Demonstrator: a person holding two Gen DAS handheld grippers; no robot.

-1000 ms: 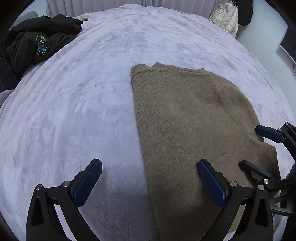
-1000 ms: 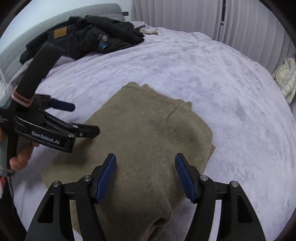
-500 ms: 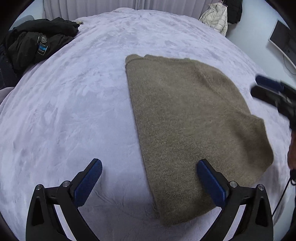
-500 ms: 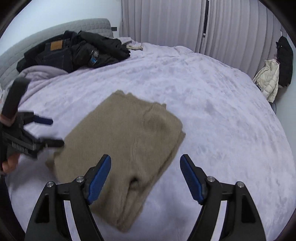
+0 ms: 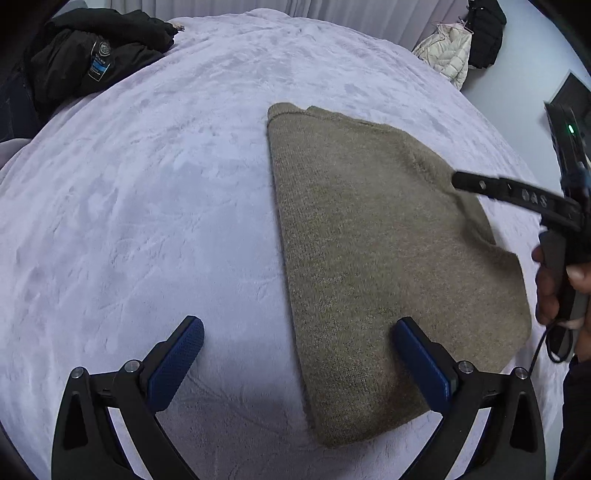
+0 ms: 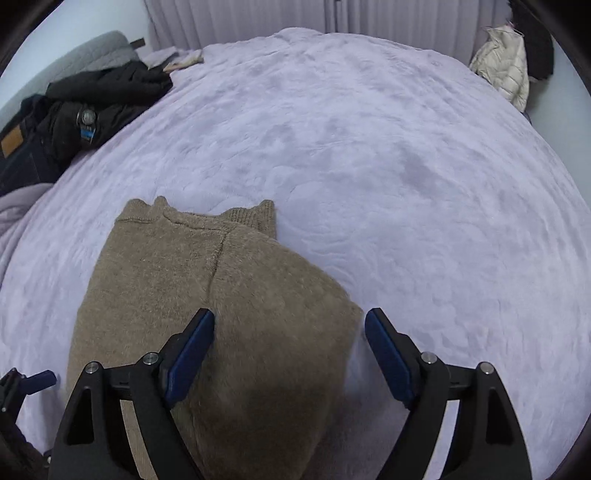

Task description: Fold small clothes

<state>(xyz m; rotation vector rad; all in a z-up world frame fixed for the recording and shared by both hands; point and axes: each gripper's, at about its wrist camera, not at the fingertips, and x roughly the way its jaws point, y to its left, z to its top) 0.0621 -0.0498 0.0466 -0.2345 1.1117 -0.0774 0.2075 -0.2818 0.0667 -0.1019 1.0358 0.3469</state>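
An olive-brown knitted sweater [image 5: 369,240] lies folded flat on the lilac bed blanket [image 5: 147,184]. My left gripper [image 5: 297,332] hovers open over the sweater's near left edge, with its pads clear of the cloth. A hand at the right edge holds the right gripper, and one black finger [image 5: 509,194] of it reaches over the sweater's right side. In the right wrist view the sweater [image 6: 184,295] fills the lower left. My right gripper [image 6: 290,321] is above the sweater's right edge with its jaws opening, and the pads do not press on the cloth. The left gripper's blue tip [image 6: 37,378] shows at bottom left.
A heap of black jackets [image 5: 85,62] lies at the bed's far left corner, also visible in the right wrist view [image 6: 92,99]. A white puffer jacket [image 6: 506,66] hangs beyond the bed's far right. Pale curtains [image 6: 240,22] run behind, and a dark screen [image 5: 569,99] stands at the right.
The right gripper's jaws have widened and it has rolled and shifted along the sweater's right side. The two grippers have drawn apart. The left gripper has barely shifted.
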